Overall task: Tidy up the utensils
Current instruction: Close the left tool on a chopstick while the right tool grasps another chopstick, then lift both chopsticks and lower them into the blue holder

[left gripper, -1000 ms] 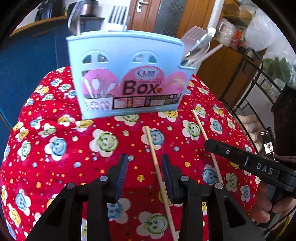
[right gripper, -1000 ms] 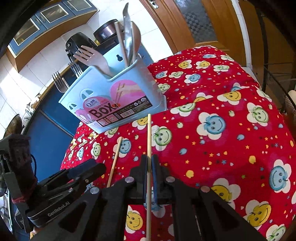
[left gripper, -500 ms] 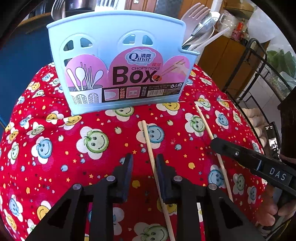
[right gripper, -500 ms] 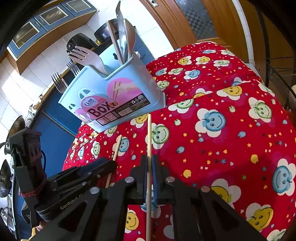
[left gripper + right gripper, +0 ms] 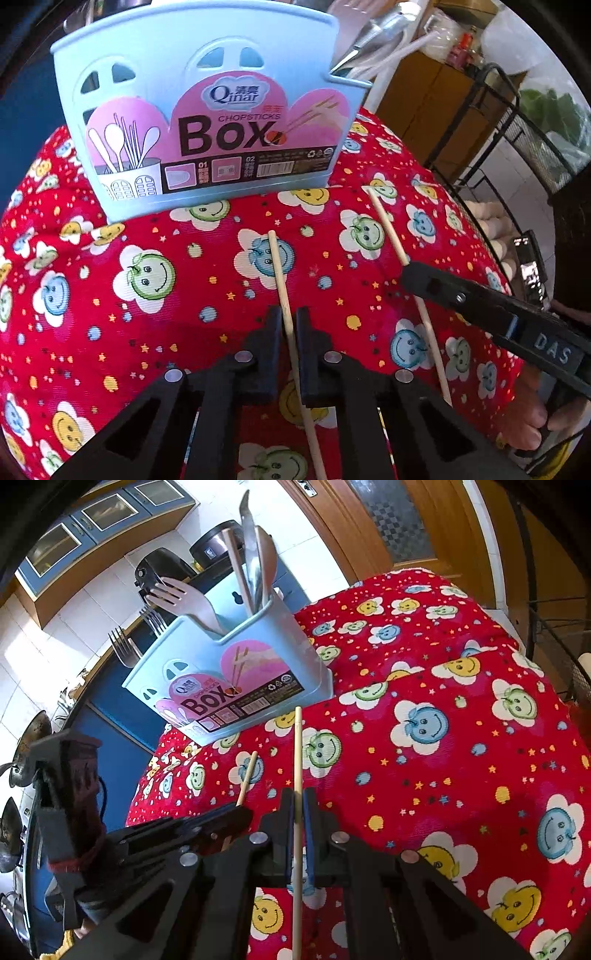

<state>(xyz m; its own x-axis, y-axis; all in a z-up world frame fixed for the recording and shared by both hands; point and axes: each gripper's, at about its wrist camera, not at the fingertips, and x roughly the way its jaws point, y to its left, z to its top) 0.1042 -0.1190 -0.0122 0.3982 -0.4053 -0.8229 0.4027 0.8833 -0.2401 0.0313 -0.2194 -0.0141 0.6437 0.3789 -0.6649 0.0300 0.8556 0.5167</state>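
Left chopstick: the left tool straddles one wooden chopstick on the red smiley cloth over the worktop; its fingers stand just off the stick on either side, so I judge it closing in but not yet clenched.
Right chopstick: the right tool is clamped on the other chopstick, tip aimed at the box.
Why one each: a thin stick lying flat wants a pinch across its width, and taking one per tool likely lets both go into the holder together.
Chopsticks box: the pale blue box stands upright at the far side of the cloth, near both tips, already holding forks and spoons.
Left pose: low and nearly level, pointing straight at the box face.
Right pose: low too, angled in from the box's right corner, beside the left tool.
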